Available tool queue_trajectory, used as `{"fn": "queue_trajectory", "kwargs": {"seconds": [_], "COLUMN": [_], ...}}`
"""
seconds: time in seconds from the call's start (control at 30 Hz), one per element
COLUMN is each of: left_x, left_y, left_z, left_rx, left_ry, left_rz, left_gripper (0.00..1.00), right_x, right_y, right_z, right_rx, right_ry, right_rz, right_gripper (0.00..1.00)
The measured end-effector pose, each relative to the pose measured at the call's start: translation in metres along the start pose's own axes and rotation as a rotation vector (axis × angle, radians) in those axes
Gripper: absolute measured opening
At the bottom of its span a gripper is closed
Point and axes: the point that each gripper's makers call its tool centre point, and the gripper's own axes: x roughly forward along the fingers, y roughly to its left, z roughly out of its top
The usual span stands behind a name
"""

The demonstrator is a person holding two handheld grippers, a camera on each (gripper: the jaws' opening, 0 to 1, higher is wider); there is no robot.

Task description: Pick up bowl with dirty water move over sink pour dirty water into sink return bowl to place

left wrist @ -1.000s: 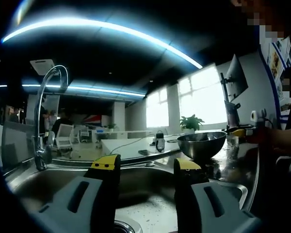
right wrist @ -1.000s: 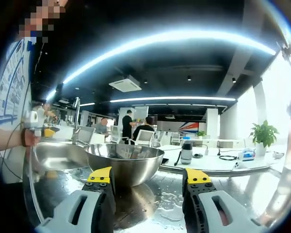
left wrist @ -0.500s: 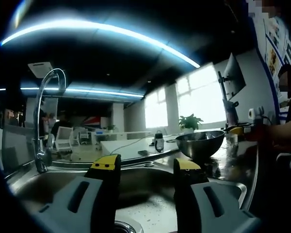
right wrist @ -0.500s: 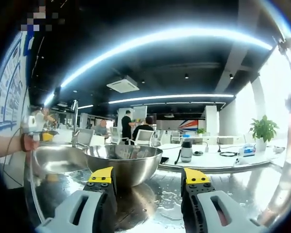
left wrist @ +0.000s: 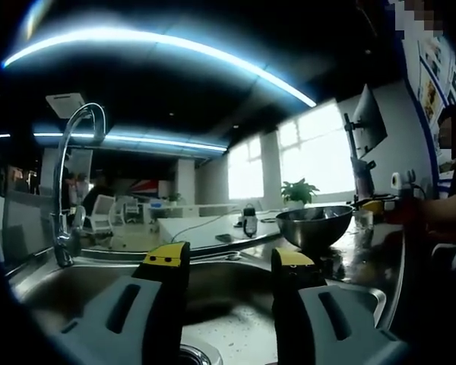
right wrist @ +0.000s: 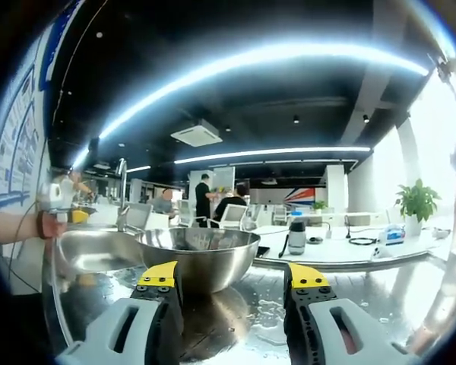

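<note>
Two grippers are waiting with jaws apart, holding nothing. Left gripper (left wrist: 229, 262) is hovering over the sink (left wrist: 76, 285), faucet (left wrist: 68, 182) at ten o'clock, presumably marking the pour spot. Right gripper (right wrist: 234, 280) is facing the bowl (right wrist: 197, 258) at eleven o'clock, sitting on the wet counter (right wrist: 342, 293), its rim looking open for gripping.

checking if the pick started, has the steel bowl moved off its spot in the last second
No. In the left gripper view the shiny steel bowl sits on the wet counter below the potted plant, as before.
</note>
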Motion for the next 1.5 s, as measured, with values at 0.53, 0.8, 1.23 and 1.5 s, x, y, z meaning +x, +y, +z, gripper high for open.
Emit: {"fn": "queue_trajectory", "kwargs": {"seconds": [0.53, 0.8, 1.23, 1.5], "left_x": [0.001, 0.001, 0.001, 0.0], "left_y": [-0.004, -0.002, -0.006, -0.003], "left_z": [-0.003, -0.004, -0.005, 0.0], "left_rx": [0.007, 0.01, 0.039, 0.022], "left_ry": [0.017, 0.028, 0.034, 0.01], "left_rz": [-0.016, -0.002, -0.009, 0.009], "left_gripper": [0.42, 0.42, 0.42, 0.42], "right_x": [0.0, -0.001, 0.0, -0.001], "right_y": [0.007, 0.009, 0.009, 0.007], "right_z": [-0.002, -0.003, -0.011, -0.018], "right_rx": [-0.027, -0.029, 0.033, 0.045], "right_ry": [0.014, 0.027, 0.067, 0.102], "right_rz": [0.014, 0.004, 0.019, 0.029], "right_gripper": [0.48, 0.48, 0.48, 0.49]}}
